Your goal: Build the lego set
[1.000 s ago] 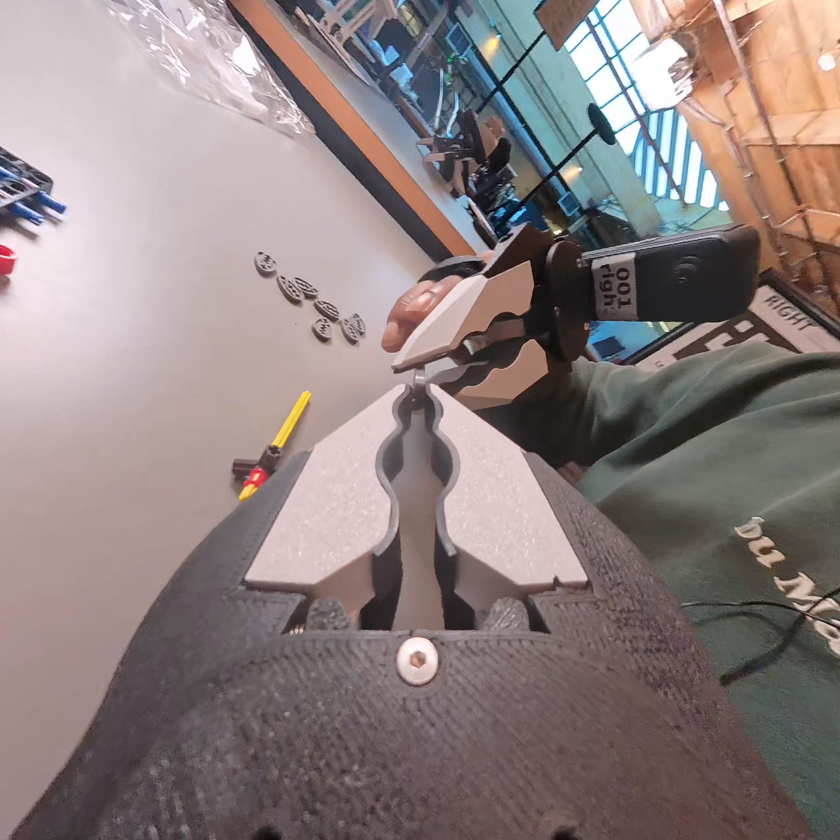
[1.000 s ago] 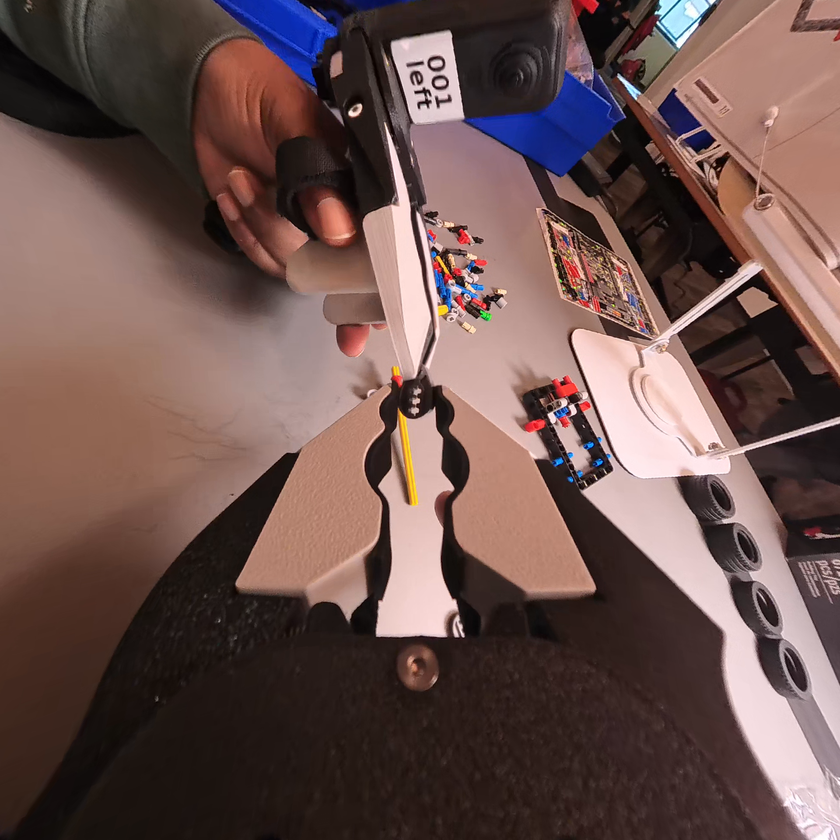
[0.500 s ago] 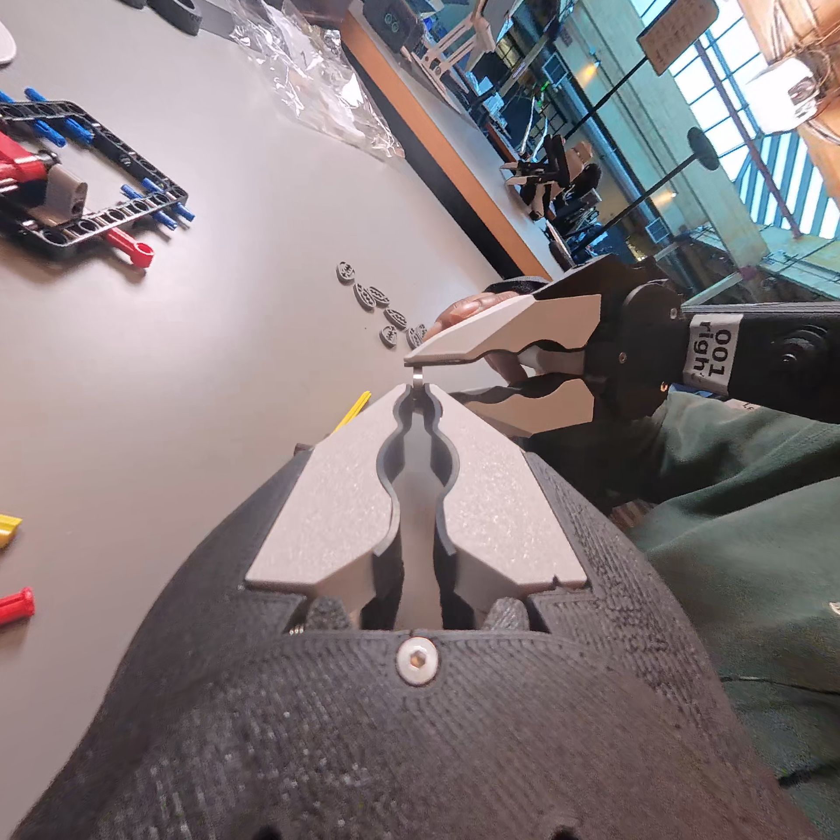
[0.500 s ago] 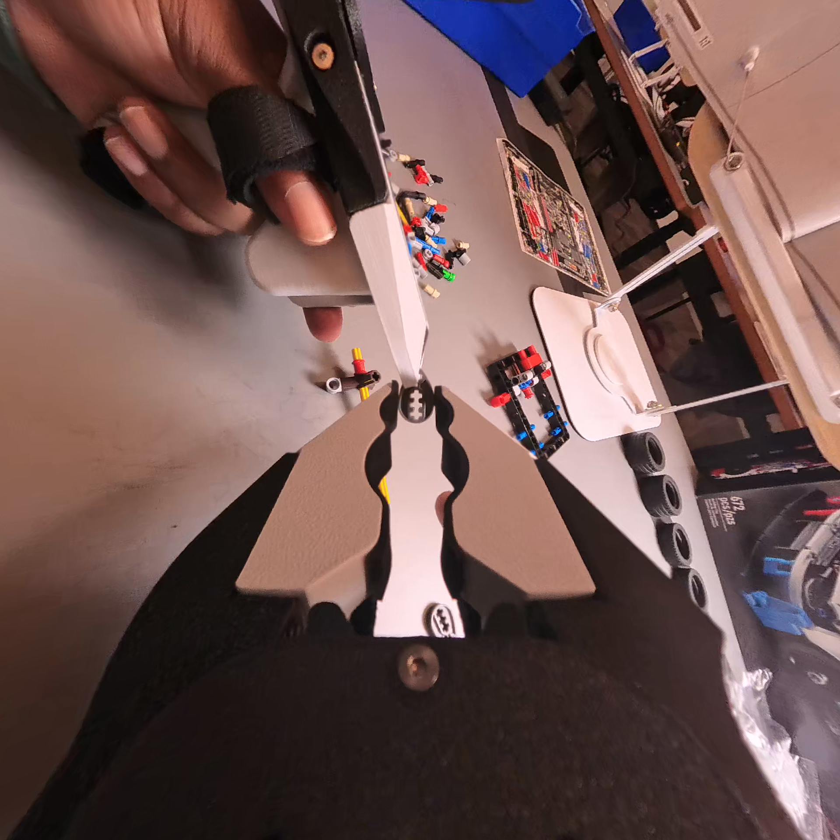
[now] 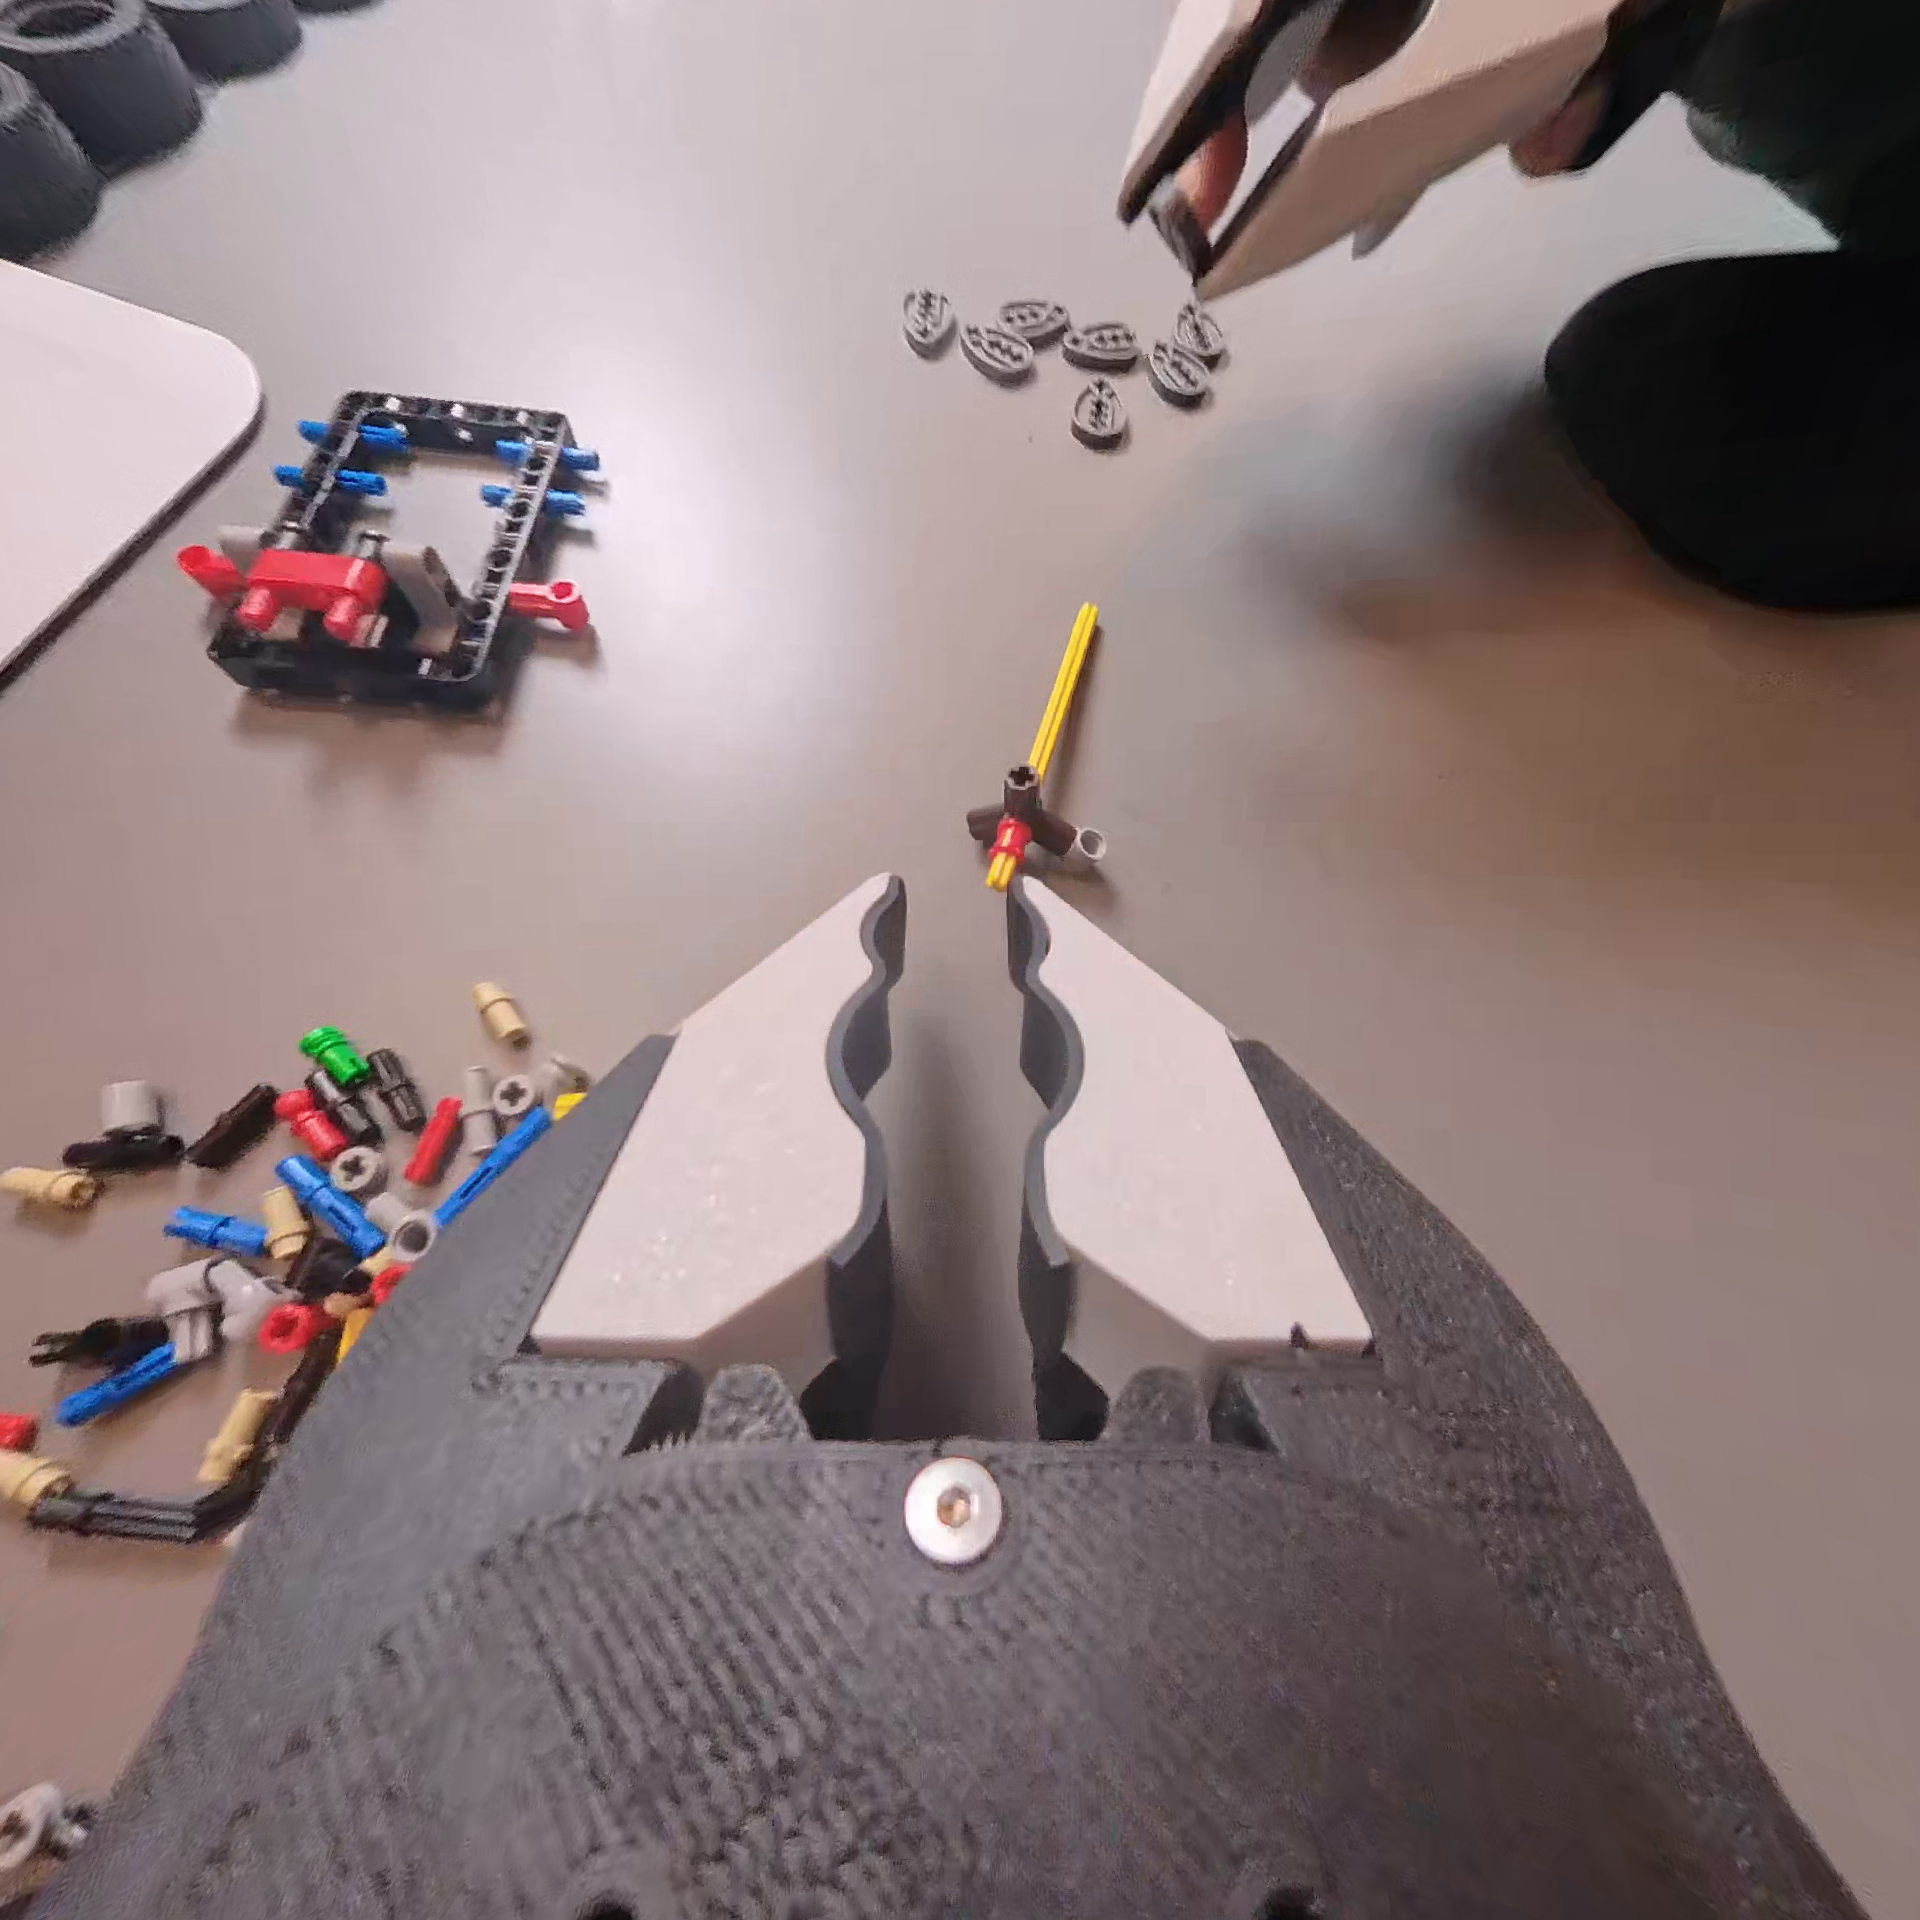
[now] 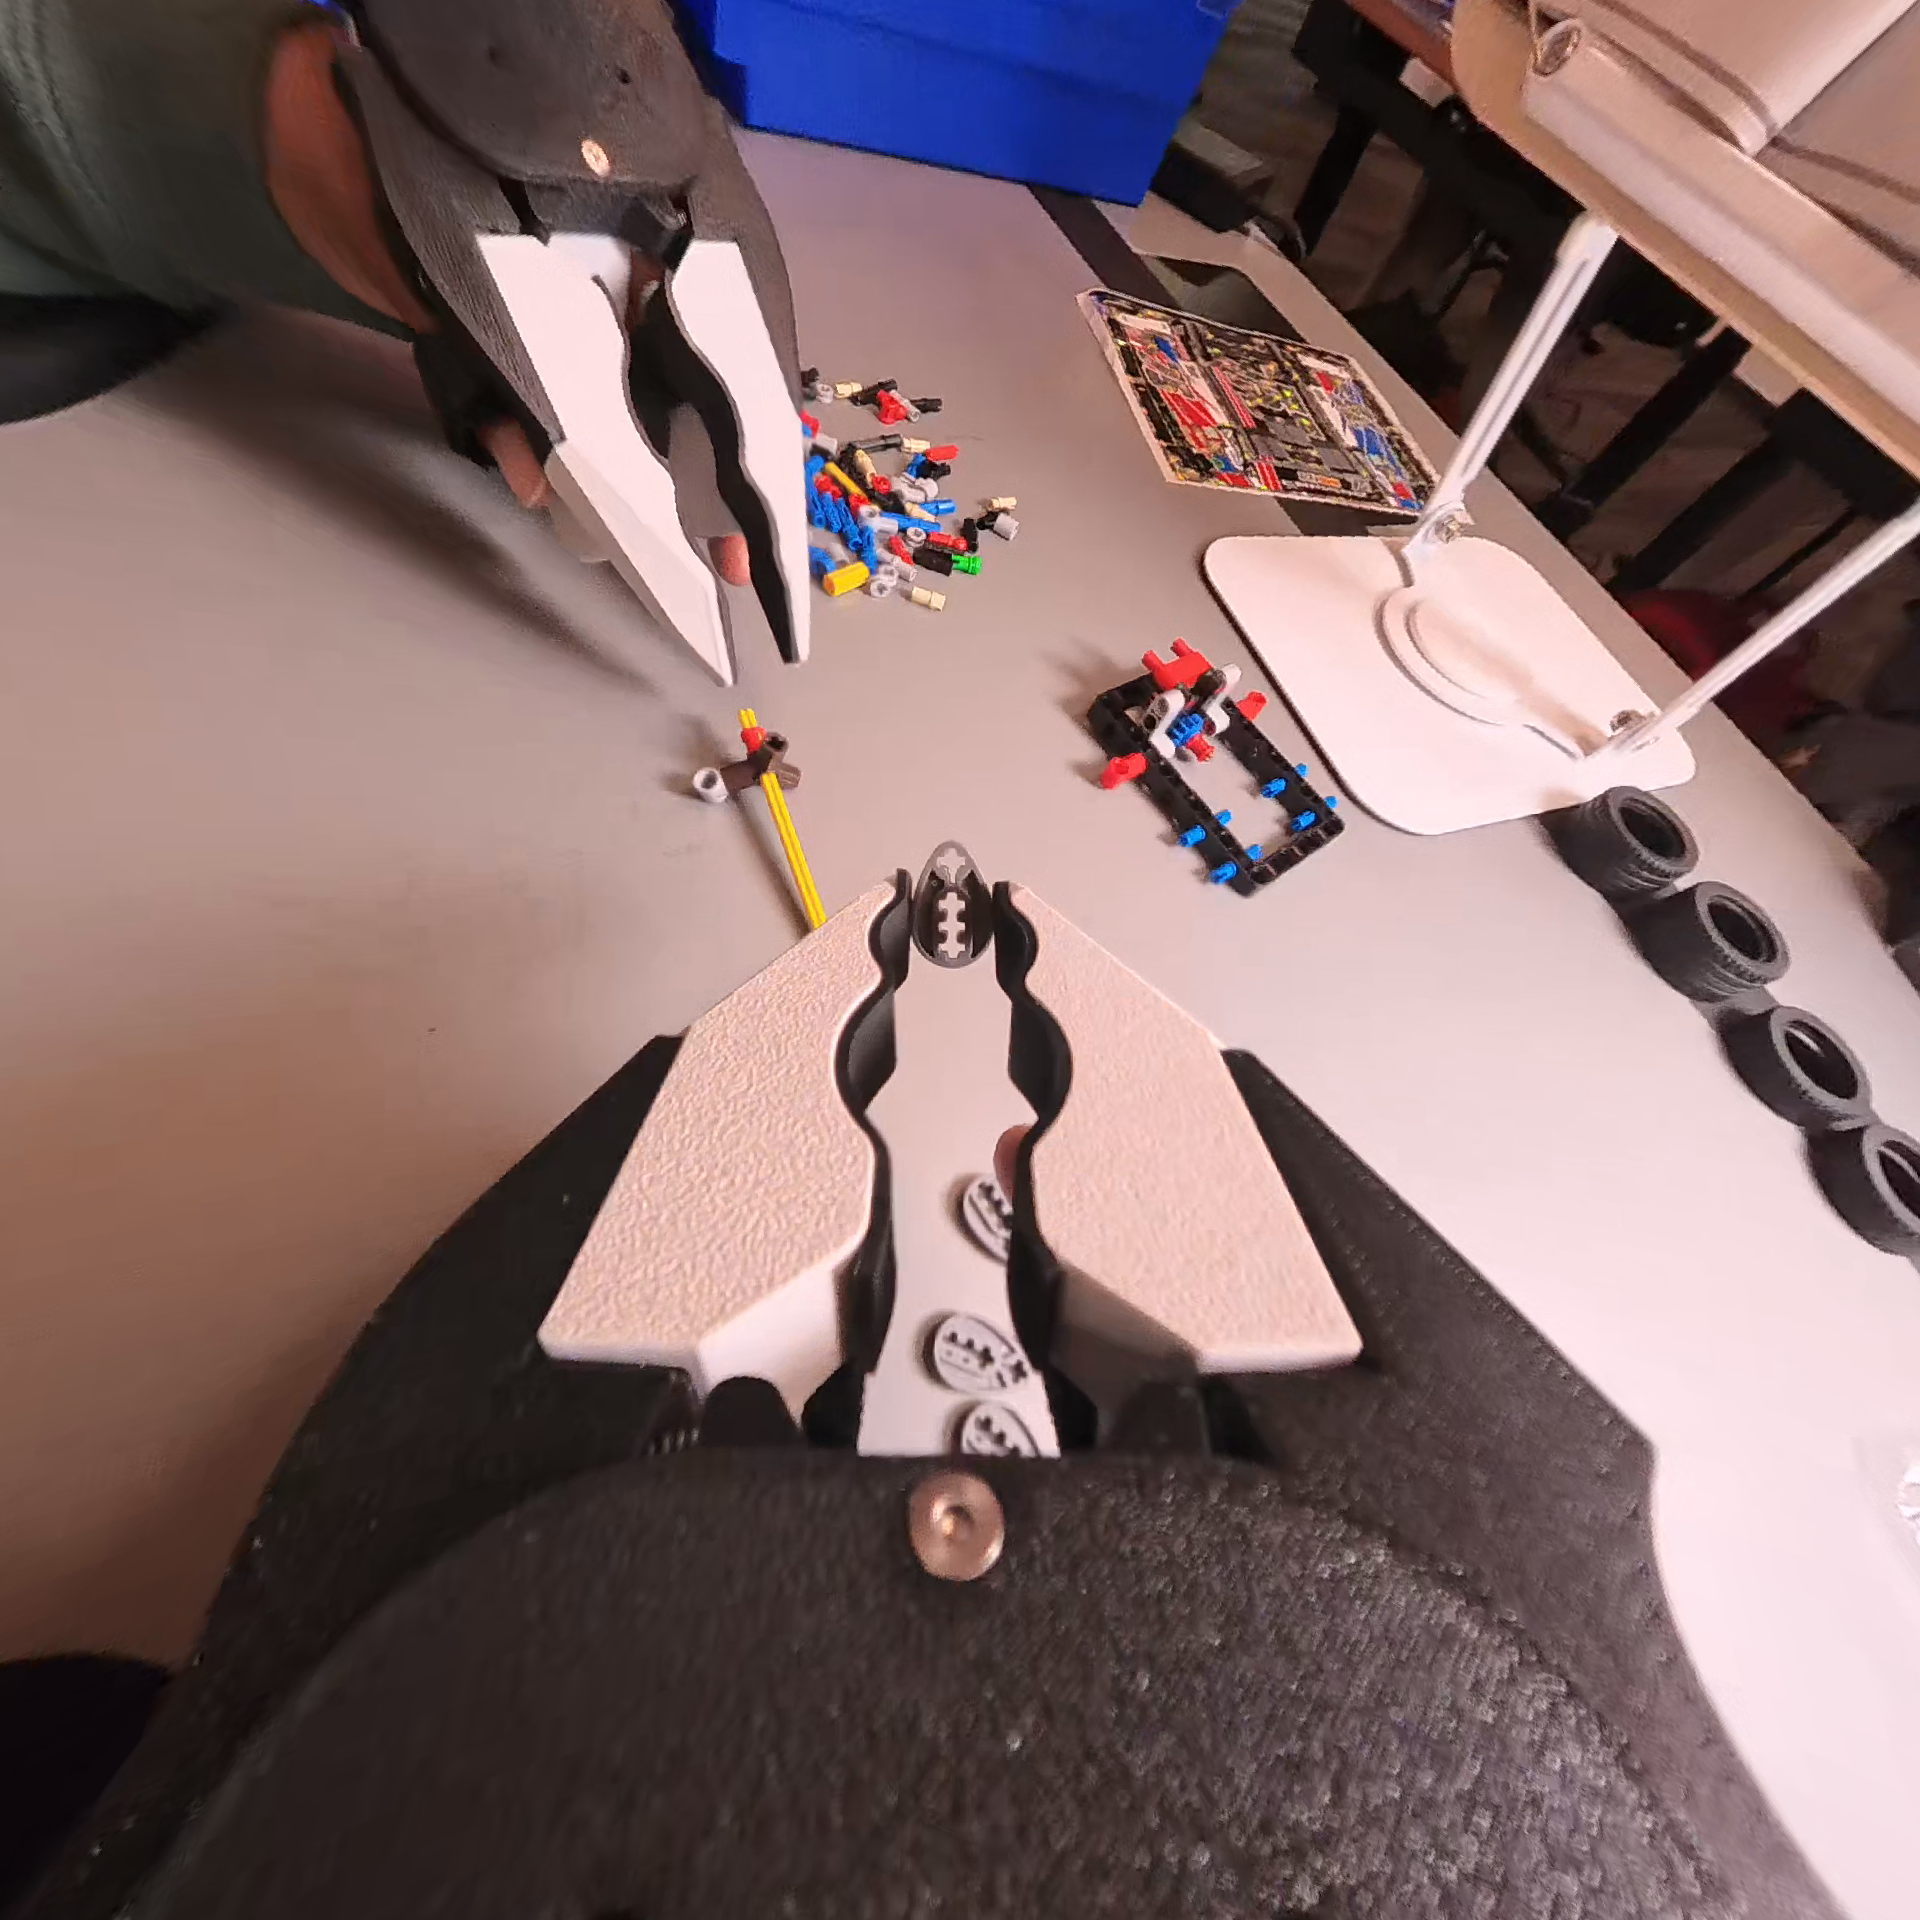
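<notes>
Grey and egg-shaped, a small cam piece [image 6: 951,914] is pinched between the tips of the right gripper [image 6: 948,906], while the left gripper [image 5: 954,896], pressed together on that piece half a second ago, is now spread with nothing in it and is lowered towards the yellow axle [image 5: 1058,698] with its dark cross connector [image 5: 1023,816], lying on the table [image 5: 1455,935] just beyond its tips. The handover is judged as done, so the axle is probably taken next, for the cam to be slid onto it.
</notes>
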Demonstrator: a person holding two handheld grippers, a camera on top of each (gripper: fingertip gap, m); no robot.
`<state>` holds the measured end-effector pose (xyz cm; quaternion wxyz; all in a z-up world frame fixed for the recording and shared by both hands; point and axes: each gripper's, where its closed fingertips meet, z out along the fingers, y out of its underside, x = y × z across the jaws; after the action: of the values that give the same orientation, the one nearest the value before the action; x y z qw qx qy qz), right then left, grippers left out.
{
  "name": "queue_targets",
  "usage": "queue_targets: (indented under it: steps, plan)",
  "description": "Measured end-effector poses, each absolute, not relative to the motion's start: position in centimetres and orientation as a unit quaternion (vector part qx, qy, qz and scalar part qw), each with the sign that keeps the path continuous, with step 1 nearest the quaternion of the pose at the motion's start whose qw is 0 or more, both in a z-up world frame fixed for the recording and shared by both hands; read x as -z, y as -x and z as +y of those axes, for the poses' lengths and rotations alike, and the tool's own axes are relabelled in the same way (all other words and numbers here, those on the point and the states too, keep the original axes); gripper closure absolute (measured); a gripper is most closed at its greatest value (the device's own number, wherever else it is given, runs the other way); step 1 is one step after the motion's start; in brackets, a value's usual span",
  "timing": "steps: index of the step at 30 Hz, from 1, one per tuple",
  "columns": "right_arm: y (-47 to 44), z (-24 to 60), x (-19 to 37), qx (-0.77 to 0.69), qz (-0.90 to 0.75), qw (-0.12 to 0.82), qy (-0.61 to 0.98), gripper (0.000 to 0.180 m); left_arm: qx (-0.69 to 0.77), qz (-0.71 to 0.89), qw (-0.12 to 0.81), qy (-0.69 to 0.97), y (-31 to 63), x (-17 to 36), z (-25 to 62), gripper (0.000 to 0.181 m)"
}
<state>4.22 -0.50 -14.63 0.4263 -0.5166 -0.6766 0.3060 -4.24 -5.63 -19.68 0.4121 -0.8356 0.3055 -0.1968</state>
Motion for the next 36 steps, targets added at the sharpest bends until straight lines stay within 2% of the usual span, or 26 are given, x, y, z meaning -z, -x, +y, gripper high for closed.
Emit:
queue_targets:
  steps: [1, 6, 9, 12, 17, 20, 27, 36]
  plan:
    - [-4.4, -0.6, 14.6, -0.313, -0.678, 0.423, 0.513, 0.167, 0.196, 0.314, 0.405, 0.836, 4.1, 20.0, -5.7, 0.162]
    - [-4.5, -2.1, 15.9, -0.321, -0.709, 0.398, 0.485, 0.167, 0.188, 0.36, 0.389, 0.827, 2.7, 20.7, -5.5, 0.161]
    - [-4.6, -2.5, 16.3, -0.336, -0.713, 0.387, 0.478, 0.167, 0.174, 0.368, 0.388, 0.827, 2.6, 21.1, -5.1, 0.175]
    - [-4.7, -2.5, 15.8, -0.363, -0.703, 0.389, 0.472, 0.167, 0.18, 0.368, 0.409, 0.815, 2.5, 20.5, -4.8, 0.175]
    - [-5.2, -2.8, 11.6, -0.443, -0.654, 0.429, 0.439, 0.167, 0.308, 0.32, 0.5, 0.743, 2.0, 15.3, -5.2, 0.176]
    - [-5.7, -3.4, 8.9, -0.475, -0.635, 0.456, 0.405, 0.166, 0.386, 0.295, 0.516, 0.705, 1.8, 13.0, -6.1, 0.176]
    - [-5.8, -5.7, 6.0, -0.473, -0.655, 0.479, 0.343, 0.166, 0.549, 0.277, 0.499, 0.611, 0.0, 9.5, -8.8, 0.176]
    - [-5.0, -8.7, 3.8, -0.392, -0.765, 0.457, 0.228, 0.166, 0.614, 0.279, 0.452, 0.584, -0.4, 9.0, -10.3, 0.176]
